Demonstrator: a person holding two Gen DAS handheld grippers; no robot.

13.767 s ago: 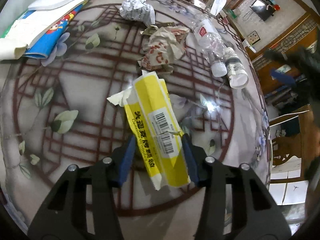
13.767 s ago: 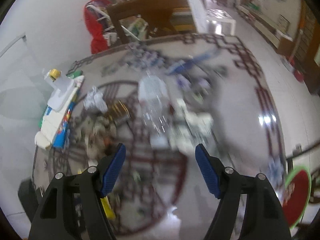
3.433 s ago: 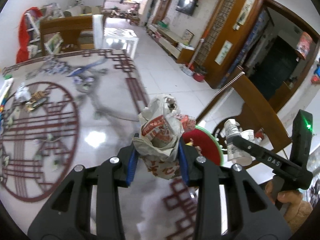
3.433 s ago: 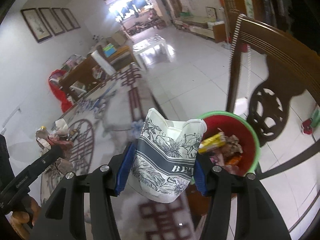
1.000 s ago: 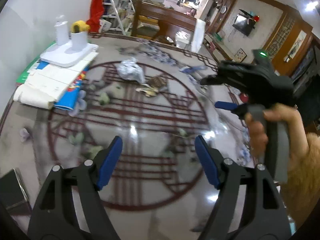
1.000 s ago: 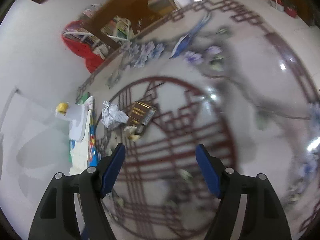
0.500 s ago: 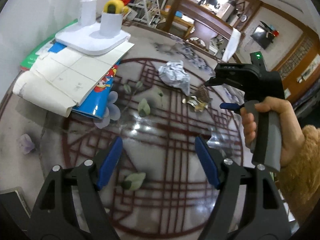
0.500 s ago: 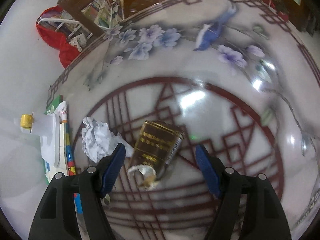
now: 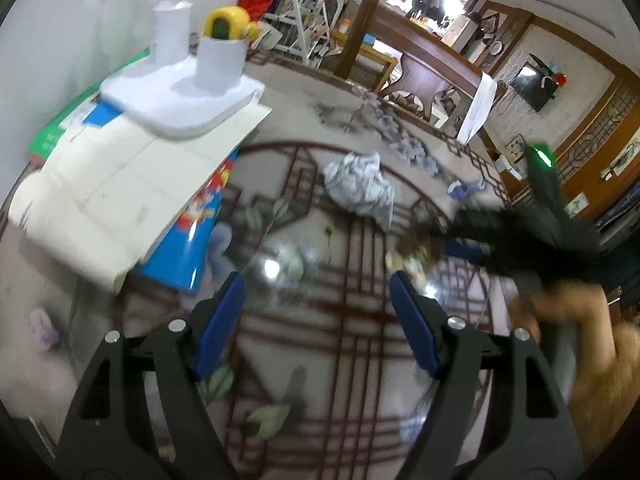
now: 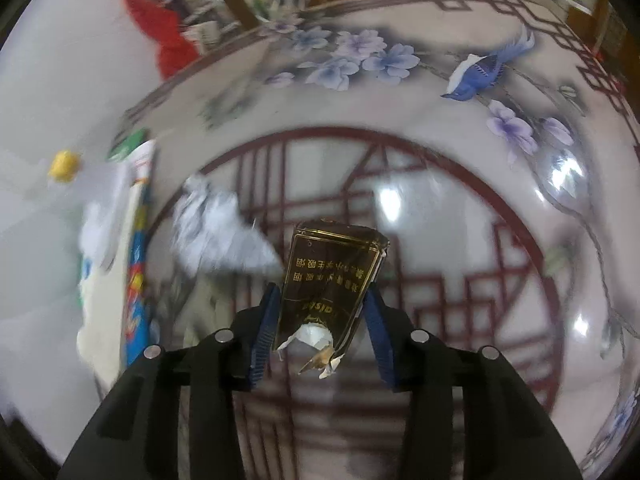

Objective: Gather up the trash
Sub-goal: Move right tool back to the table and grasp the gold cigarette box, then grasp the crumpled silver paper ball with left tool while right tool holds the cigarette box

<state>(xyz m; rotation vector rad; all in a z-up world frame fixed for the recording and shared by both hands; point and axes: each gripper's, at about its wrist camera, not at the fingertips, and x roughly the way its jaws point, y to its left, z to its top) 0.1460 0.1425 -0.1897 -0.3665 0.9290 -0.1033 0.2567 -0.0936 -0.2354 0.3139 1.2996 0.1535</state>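
A dark brown cigarette pack (image 10: 332,276) with gold print and torn foil at its near end sits between the blue pads of my right gripper (image 10: 322,312). The jaws are closing and both pads touch its sides. To the pack's left lies a crumpled white paper ball (image 10: 216,228), which is also in the left wrist view (image 9: 360,190). My left gripper (image 9: 316,304) hangs open above the table, short of that paper ball, with nothing between its fingers. In the left wrist view my right gripper (image 9: 520,236) is a black blur held by a hand, at the pack (image 9: 416,244).
A round glass table (image 9: 340,360) bears a red lattice and flower pattern. At its left edge lies a stack of papers and books (image 9: 120,184) with a white stand (image 9: 180,100) holding a yellow thing on top. Wooden furniture stands beyond the far rim.
My right gripper stood open over the pack; now its jaws have closed in on the pack's sides. My left gripper has come lower and nearer to the paper ball.
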